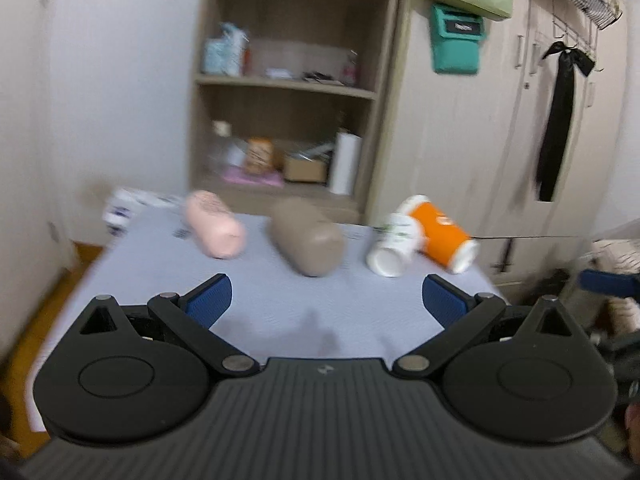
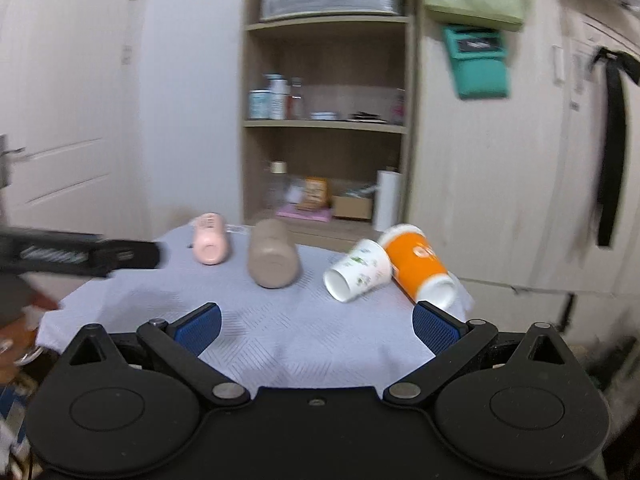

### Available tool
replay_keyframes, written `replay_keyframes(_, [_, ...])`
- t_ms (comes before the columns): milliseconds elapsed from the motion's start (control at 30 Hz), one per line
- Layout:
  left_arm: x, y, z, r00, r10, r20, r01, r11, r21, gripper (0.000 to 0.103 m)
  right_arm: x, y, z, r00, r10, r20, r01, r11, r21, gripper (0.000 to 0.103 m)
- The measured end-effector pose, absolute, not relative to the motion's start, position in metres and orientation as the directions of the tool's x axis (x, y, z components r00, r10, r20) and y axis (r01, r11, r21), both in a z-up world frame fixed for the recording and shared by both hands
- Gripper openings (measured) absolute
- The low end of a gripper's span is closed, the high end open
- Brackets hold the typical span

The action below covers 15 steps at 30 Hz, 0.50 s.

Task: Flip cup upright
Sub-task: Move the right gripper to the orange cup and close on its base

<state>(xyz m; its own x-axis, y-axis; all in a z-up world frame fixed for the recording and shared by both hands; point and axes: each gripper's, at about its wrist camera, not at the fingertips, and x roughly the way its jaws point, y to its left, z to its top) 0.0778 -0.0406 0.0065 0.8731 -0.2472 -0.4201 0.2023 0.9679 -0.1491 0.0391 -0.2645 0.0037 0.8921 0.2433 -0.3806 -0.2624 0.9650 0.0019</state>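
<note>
Nearest us, our left tool (image 1: 326, 298) and right tool (image 2: 316, 326) both hang with jaws spread wide and nothing between them, above the near part of the cloth-covered bench (image 2: 304, 332). Farther along the cloth we see four cups lying on their sides in a row: a pink cup (image 2: 210, 244), a taupe cup (image 2: 273, 259), a white printed cup (image 2: 357, 271) touching an orange cup (image 2: 418, 266). Behind them stands a wooden shelf (image 2: 326, 128).
</note>
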Motion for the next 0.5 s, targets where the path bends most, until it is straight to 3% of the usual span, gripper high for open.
replay_keyframes(200, [0.128, -0.095, -0.008, 0.831, -0.302, -0.468, 0.259, 0.953, -0.156, 0.103, 0.084, -0.296, 0.002, 0.853, 0.294, -0.431, -0.374, 0.920, -0.113, 0.103])
replay_keyframes(500, [0.202, -0.134, -0.037, 0.755, -0.388, -0.529, 0.264, 0.918, -0.296, 0.101, 0.187, -0.323, -0.020, 0.788, 0.277, -0.550, -0.436, 0.882, -0.181, 0.102])
